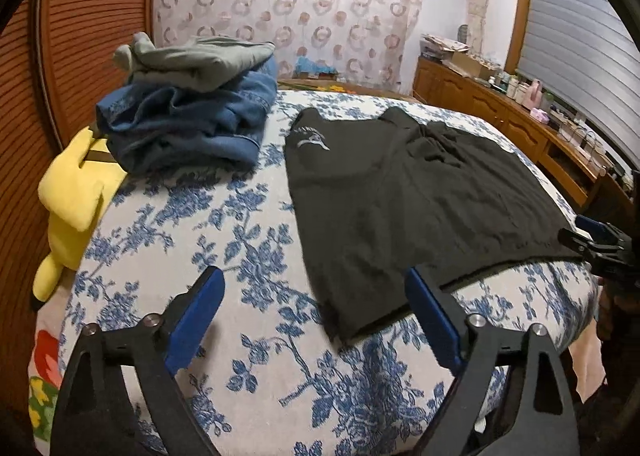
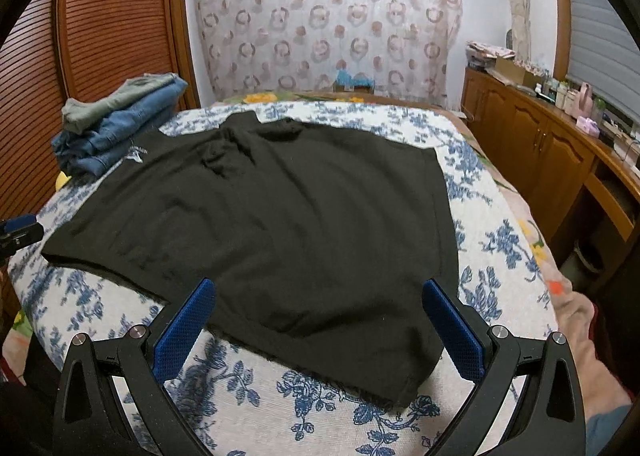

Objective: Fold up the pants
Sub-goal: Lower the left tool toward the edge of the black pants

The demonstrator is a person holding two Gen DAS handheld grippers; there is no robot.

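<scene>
Black pants [image 2: 260, 215]: spread flat on the bed [image 2: 340, 408], hem at its near edge. Left tool [image 1: 316, 312]: fingers apart, nothing between, above the pants' near left corner. Right tool [image 2: 316, 316]: fingers apart over the near hem, gripping nothing. Folded clothes pile [image 1: 188, 111]: far left corner of bed.

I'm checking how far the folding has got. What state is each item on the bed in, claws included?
Black pants: spread flat on the bed, not folded small yet.
Blue jeans: folded, in the pile.
Grey garment: folded, on top of the jeans.
Left claw: open, holding nothing, at the pants' near corner.
Right claw: open, over the pants' near edge.
</scene>
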